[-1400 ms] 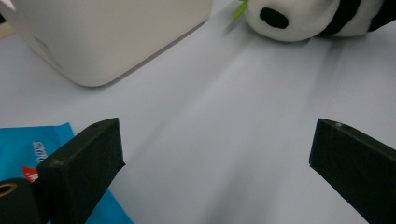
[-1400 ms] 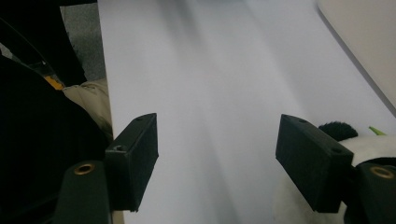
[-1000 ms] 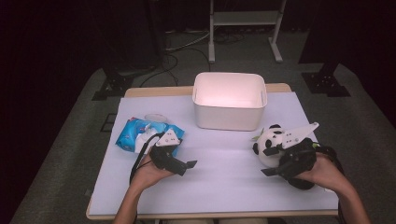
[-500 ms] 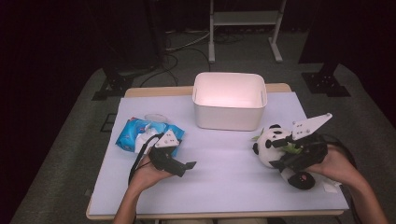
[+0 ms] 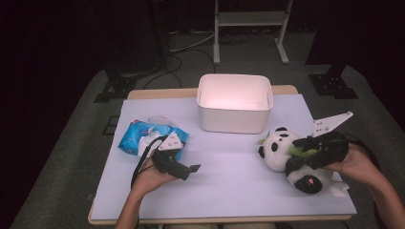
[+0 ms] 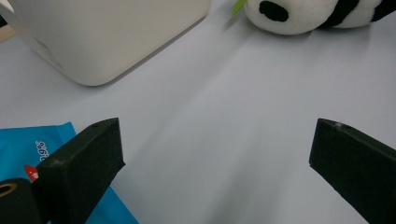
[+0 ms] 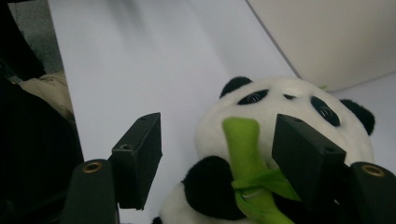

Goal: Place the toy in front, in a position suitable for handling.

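Straddling the panda (image 5: 286, 151), the right gripper (image 5: 305, 155) has shifted onto it, jaws apart; left gripper (image 5: 184, 168) stays agape over bare table (image 5: 229, 191) near the bin (image 5: 234, 102).

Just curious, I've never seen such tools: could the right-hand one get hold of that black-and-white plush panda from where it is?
Probably yes. The right gripper has its jaws open on either side of the black-and-white plush panda and its green bamboo stalk, with nothing between them.

We see bare table (image 5: 229, 167) between our grippers, an open passage. The white bin (image 5: 235, 102) blocks the far middle; the blue wipes pack (image 5: 138, 136) crowds the left side.
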{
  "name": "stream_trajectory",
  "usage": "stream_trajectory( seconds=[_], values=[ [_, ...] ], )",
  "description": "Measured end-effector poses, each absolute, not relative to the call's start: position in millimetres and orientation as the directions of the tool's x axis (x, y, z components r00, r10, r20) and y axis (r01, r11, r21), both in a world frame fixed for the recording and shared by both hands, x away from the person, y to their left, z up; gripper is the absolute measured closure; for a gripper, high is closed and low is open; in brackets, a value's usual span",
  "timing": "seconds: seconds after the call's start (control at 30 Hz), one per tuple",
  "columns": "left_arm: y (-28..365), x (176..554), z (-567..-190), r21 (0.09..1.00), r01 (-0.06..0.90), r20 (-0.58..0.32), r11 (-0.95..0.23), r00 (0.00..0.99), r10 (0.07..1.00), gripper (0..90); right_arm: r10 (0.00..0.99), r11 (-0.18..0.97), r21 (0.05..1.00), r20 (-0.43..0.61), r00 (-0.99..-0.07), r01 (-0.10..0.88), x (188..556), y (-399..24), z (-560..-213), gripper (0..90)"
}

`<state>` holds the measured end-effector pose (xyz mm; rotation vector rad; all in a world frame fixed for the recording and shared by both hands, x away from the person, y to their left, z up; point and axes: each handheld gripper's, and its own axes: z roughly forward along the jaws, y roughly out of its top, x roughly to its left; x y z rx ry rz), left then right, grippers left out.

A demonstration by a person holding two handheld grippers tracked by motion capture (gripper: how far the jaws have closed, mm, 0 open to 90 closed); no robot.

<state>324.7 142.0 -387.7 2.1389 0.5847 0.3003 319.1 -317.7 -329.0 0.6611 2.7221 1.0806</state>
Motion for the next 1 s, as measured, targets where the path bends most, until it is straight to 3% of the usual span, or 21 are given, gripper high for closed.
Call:
stream_trajectory(
  seconds=[0.2, 0.3, 0.43, 1.0],
  values=[
    [143, 325, -388, 0.809, 0.302, -0.001, -0.505, 0.859, 0.512, 2.3, 0.456, 0.654, 0.664, 0.036, -0.889, 0.363, 326, -321, -339, 43.9],
    [145, 326, -387, 0.81, 0.308, -0.003, -0.499, 0.853, 0.523, 2.2, 0.465, 0.67, 0.648, 0.013, -0.885, 0.362, 328, -321, -345, 58.3],
    [148, 326, -387, 0.81, 0.317, -0.009, -0.493, 0.847, 0.531, 2.2, 0.468, 0.68, 0.639, 0.001, -0.884, 0.36, 329, -321, -345, 69.9],
    [153, 326, -386, 0.814, 0.335, -0.029, -0.475, 0.84, 0.541, 2.2, 0.368, 0.69, 0.661, 0.032, -0.929, 0.295, 348, -322, -327, 75.5]
  ],
)
